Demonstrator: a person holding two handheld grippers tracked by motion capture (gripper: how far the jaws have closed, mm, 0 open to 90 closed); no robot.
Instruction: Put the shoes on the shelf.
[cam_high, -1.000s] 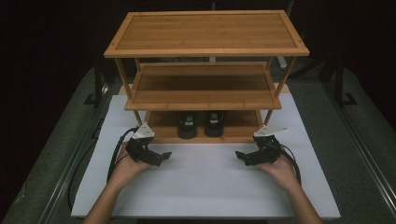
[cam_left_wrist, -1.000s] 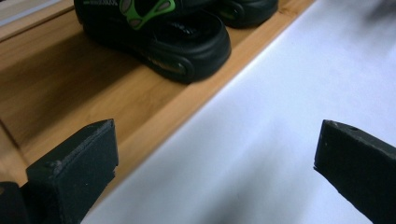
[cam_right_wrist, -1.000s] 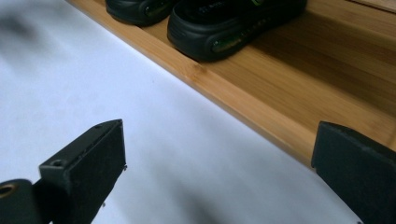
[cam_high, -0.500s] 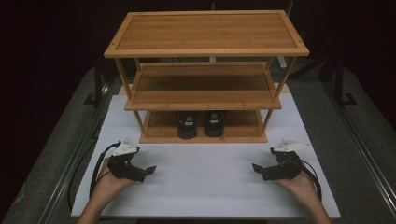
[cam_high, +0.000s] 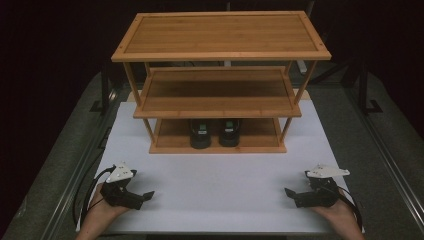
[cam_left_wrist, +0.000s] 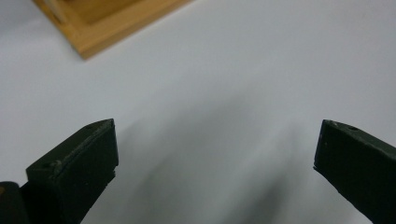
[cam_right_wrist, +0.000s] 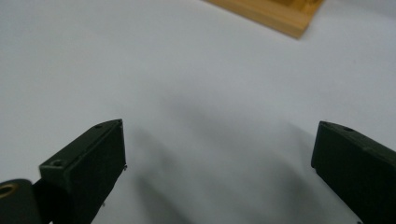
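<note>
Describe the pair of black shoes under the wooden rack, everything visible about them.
The pair of black shoes stands side by side on the bottom shelf of the wooden rack, roughly at its middle. They look dark and matte, each with a small green mark near the top. The middle shelf overhangs and hides their upper parts. They sit upright, close together, resting on the shelf board. Neither the left gripper nor the right gripper touches them.

Before me, a white worktop carries a three-tier bamboo shelf; grey carpeted floor flanks it, and the room beyond lies in darkness.
</note>
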